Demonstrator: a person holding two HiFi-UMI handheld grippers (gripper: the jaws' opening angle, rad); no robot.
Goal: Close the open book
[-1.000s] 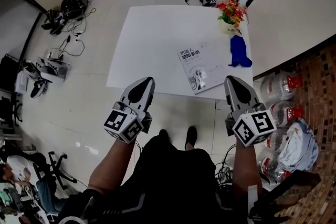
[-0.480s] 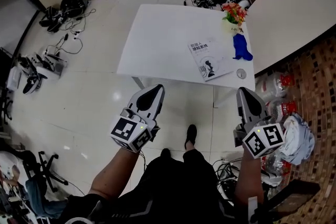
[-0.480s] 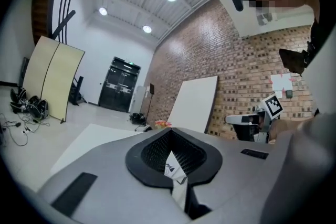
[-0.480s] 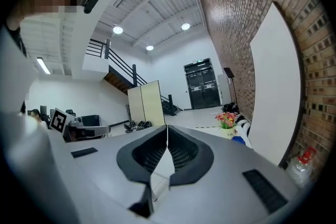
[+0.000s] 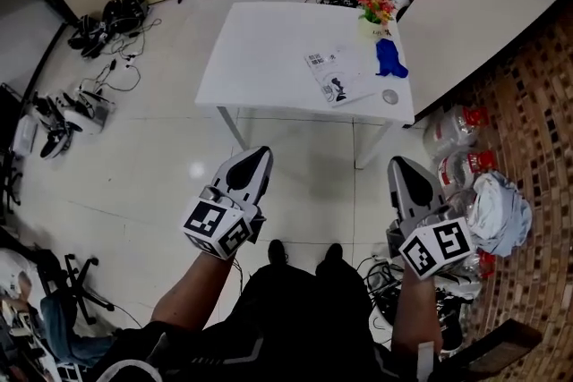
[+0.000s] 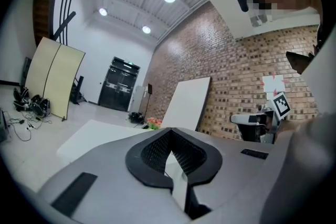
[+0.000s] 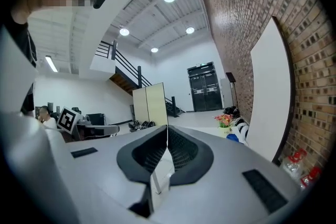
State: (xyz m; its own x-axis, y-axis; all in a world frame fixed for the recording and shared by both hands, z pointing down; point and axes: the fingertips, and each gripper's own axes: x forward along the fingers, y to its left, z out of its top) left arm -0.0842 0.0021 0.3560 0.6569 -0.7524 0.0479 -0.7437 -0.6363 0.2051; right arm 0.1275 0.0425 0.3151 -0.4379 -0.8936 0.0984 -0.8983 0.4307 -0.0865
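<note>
**Both claws shut and empty, well short of the book**

The book (image 5: 336,82) lies flat on the white counter (image 5: 260,49), toward its right-hand side as the head view shows it. A printed cover seems to face up, so it looks already closed, though it is too small there to be sure. The person stands on the floor, well apart from the counter. The left claw (image 5: 254,158) and the right claw (image 5: 403,167) are held level in front of the body. Each gripper view shows that claw's jaws meeting at the tips with nothing between them.

The book looks like a thin paperback, so it is probably light, with a bendable cover and pages that flop rather than hold a shape. It would likely skate on the smooth counter if pushed from one side. If a cover has to be turned, the free edge opposite the spine is the sensible place to lift. The other claw could press the block of pages down to stop it sliding. Pinching hard could crease the paper.

Counted on the counter:
- one book
- one pot of flowers (image 5: 376,11) at the far right corner
- one blue thing (image 5: 389,58) just beside the book
- one small round grey thing (image 5: 390,97) near the front edge

There is one counter and two claws.
</note>
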